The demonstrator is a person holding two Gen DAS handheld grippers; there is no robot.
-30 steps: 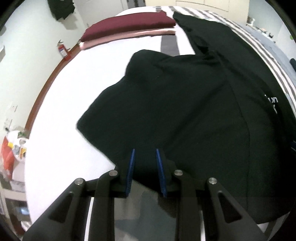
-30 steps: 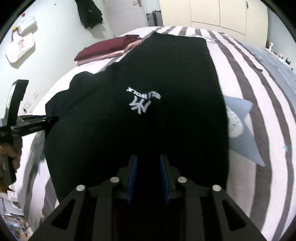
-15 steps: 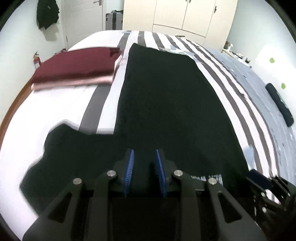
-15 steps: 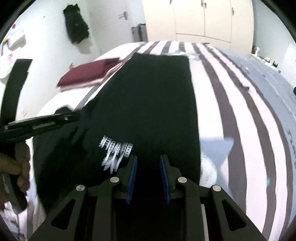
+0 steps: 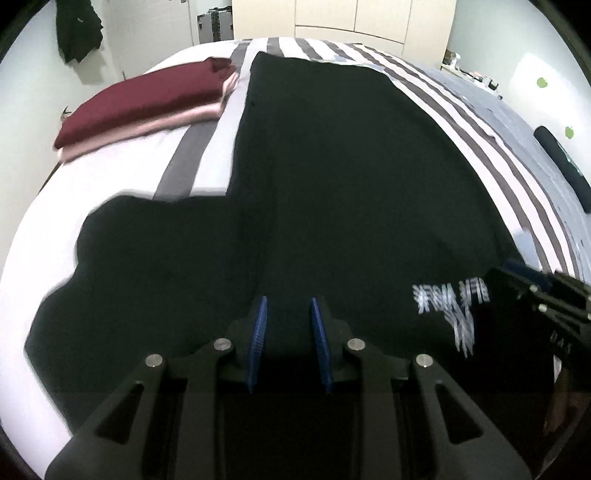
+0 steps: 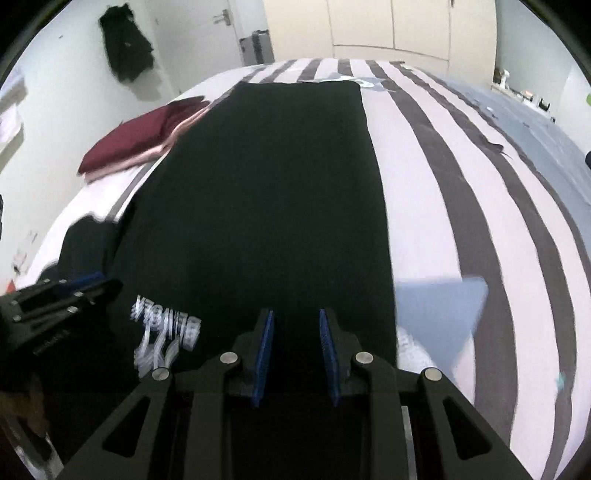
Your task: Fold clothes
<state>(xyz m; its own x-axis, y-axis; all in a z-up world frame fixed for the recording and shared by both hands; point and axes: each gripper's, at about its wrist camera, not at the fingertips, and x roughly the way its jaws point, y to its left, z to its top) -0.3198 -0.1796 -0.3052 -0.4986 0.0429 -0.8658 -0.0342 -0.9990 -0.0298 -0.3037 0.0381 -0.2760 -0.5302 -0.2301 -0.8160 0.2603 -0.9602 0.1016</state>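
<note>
This is a bedroom in a home. A wide bed (image 6: 461, 192) with a grey-and-white striped cover fills most of both views. At the far wall stands a cream built-in wardrobe (image 6: 391, 26), and to its left a white door (image 6: 207, 33) with a lever handle. A suitcase (image 6: 256, 46) stands between them. A dark garment (image 6: 125, 48) hangs on the left wall. Folded clothes (image 5: 147, 99) are stacked on the bed's far left side.

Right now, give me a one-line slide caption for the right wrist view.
Right tool at the near hem of a black T-shirt spread on a striped bed, folded maroon clothes far-left.
</note>
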